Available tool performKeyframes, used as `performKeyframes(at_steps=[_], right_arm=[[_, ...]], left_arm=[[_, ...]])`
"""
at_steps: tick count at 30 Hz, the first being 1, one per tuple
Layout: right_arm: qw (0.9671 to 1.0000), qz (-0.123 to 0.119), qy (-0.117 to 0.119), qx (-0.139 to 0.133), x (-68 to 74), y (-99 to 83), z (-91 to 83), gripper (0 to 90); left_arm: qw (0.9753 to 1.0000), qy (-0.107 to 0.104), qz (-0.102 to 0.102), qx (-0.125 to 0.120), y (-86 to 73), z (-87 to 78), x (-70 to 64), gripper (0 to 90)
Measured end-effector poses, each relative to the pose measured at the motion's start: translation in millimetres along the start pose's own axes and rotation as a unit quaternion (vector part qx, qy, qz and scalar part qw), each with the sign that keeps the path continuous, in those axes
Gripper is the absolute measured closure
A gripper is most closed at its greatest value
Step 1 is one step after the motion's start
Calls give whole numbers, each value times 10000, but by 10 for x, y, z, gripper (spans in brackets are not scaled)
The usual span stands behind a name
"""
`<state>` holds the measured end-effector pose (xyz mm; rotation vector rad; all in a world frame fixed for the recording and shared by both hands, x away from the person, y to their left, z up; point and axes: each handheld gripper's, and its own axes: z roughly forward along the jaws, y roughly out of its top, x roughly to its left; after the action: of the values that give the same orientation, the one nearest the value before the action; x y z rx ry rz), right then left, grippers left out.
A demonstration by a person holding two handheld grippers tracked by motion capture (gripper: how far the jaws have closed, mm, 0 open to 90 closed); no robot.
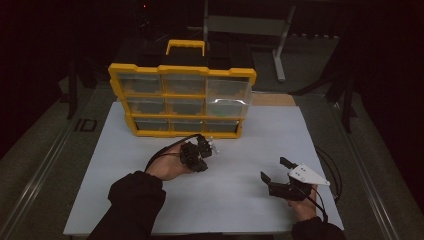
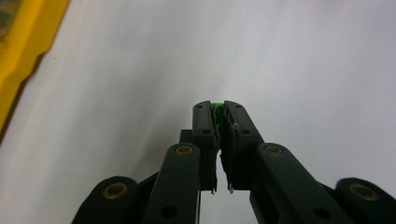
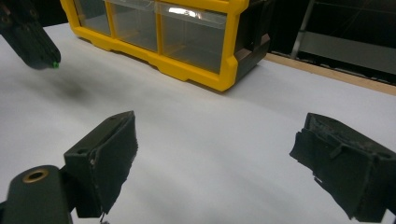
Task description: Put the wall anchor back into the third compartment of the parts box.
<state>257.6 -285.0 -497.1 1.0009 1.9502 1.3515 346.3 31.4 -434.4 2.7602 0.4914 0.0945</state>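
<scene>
My left gripper is shut on a small green piece, of which only a sliver shows between the jaw tips. In the high view the left gripper hovers over the white table sheet, just in front of the yellow organiser case. My right gripper sits at the front right, open, with nothing between its jaws. In the right gripper view its own jaws stand wide apart; the left gripper and the green piece appear at the top left.
The yellow case stands upright at the back of the sheet, with several clear drawers and a handle on top. Its yellow edge lies close to the left gripper. A metal stand rises behind the table.
</scene>
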Motion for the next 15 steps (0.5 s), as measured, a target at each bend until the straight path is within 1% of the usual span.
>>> performKeyframes(at_steps=[6, 7, 15], right_arm=[[10000, -2, -3, 1, 1, 0, 2, 114], [10000, -2, -1, 4, 1, 0, 1, 114], [10000, -1, 2, 4, 2, 1, 1, 114]], left_arm=[[9999, 121, 24, -34, 0, -125, 41, 842], [9999, 149, 3, -53, 0, -147, 49, 842], [9995, 267, 5, -139, 13, -316, 116, 841]])
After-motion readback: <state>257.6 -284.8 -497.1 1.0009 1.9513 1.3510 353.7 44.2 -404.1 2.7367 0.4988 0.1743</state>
